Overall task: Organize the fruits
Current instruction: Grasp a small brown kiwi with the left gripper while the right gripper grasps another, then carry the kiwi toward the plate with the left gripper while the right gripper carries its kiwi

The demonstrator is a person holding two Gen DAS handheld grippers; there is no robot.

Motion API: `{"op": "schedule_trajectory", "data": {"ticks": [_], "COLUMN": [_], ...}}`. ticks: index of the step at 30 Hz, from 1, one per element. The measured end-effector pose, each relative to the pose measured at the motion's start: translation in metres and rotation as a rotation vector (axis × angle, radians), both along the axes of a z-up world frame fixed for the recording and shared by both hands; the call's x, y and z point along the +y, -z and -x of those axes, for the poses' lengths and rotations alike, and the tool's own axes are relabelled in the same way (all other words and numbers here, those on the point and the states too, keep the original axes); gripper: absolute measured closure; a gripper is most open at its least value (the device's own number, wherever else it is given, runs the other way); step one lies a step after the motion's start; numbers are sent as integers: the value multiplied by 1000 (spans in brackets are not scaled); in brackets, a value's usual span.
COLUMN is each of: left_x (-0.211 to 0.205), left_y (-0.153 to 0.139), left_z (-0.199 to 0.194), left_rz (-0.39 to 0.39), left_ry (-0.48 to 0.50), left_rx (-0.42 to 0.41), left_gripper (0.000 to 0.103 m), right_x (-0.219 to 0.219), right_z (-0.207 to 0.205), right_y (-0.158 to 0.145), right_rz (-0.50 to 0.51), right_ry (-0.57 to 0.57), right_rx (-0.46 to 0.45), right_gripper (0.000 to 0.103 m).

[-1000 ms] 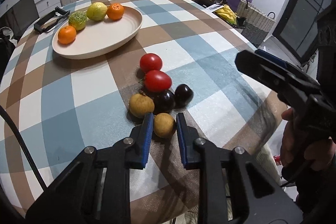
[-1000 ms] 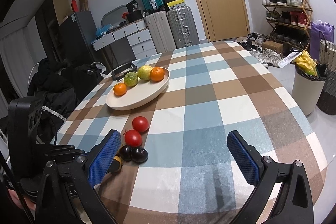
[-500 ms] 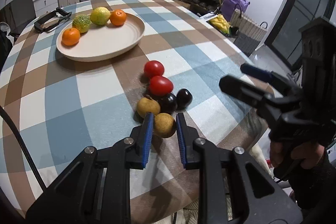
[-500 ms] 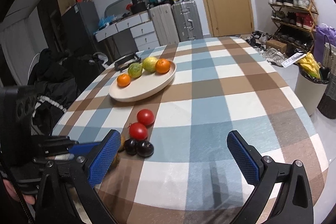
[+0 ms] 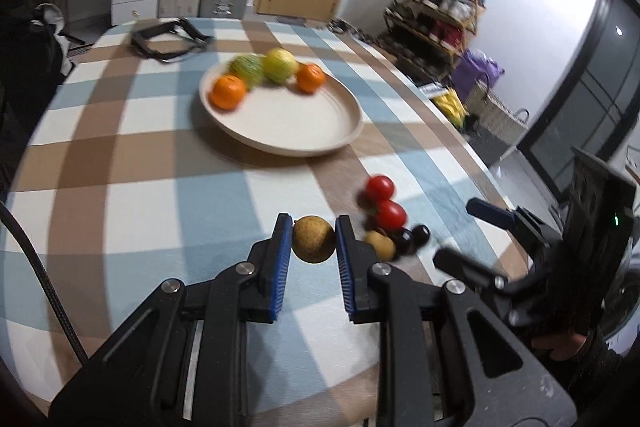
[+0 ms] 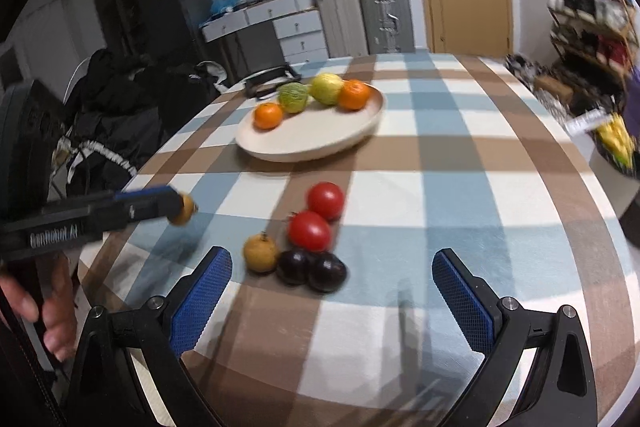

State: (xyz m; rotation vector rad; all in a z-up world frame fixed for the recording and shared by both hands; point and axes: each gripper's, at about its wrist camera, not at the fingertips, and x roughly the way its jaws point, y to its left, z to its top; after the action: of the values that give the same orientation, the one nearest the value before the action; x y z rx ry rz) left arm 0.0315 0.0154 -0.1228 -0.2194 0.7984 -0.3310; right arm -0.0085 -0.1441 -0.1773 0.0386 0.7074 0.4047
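The left gripper (image 5: 313, 239) has its jaws shut on a brown fruit (image 5: 313, 239) held above the desk (image 5: 120, 187), the right gripper (image 6: 332, 291) is wide open, and the fruit likely goes to the plate (image 5: 288, 123) next.

Home: suitcases (image 6: 362, 17), shoe rack (image 5: 438, 13), checked tablecloth (image 6: 452, 163).

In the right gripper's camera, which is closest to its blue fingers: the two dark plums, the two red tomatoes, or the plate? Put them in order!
From the right gripper:
1. Plums, just ahead, left of centre.
2. Tomatoes, right behind the plums.
3. Plate, farthest, up the table, holding four fruits.
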Motion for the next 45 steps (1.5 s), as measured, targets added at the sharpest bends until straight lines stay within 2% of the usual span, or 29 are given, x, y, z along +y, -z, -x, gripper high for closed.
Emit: {"op": "schedule_trajectory", "data": {"ticks": [3,7,9,11,15,17,21,24,26,30,34,39,45], "left_x": [18,35,41,43,48,49,50,49,48,46,44,37,22], "left_y": [-2,0,3,6,12,15,19,22,23,24,24,21,13], "left_z": [-2,-4,-6,-6,-8,-10,-13,-16,-18,-20,-24,-40,-67], "left_rz": [19,33,43,46,50,50,55,53,52,51,42,28,15], "left_ry": [-32,-57,-65,-71,-75,-75,-81,-78,-76,-73,-71,-61,-39], "left_rx": [-4,-2,3,6,14,18,26,33,36,39,38,36,23], "left_gripper": [84,84,84,84,84,84,84,84,84,84,84,84,84], "right_x": [22,56,70,86,99,103,104,104,103,105,101,89,58], "right_z": [4,13,15,17,17,15,11,9,8,6,2,-5,-32], "right_y": [-5,-7,-3,6,19,23,29,29,29,30,27,13,-18], "right_rz": [71,235,296,377,462,489,525,525,509,514,462,341,98], "right_ry": [-51,-106,-134,-158,-171,-179,-182,-183,-194,-208,-221,-194,-144], "right_rx": [-58,-154,-169,-179,-184,-174,-169,-162,-152,-150,-131,-126,-106], "right_gripper": [1,3,11,26,34,46,54,64,74,77,77,78,78]}}
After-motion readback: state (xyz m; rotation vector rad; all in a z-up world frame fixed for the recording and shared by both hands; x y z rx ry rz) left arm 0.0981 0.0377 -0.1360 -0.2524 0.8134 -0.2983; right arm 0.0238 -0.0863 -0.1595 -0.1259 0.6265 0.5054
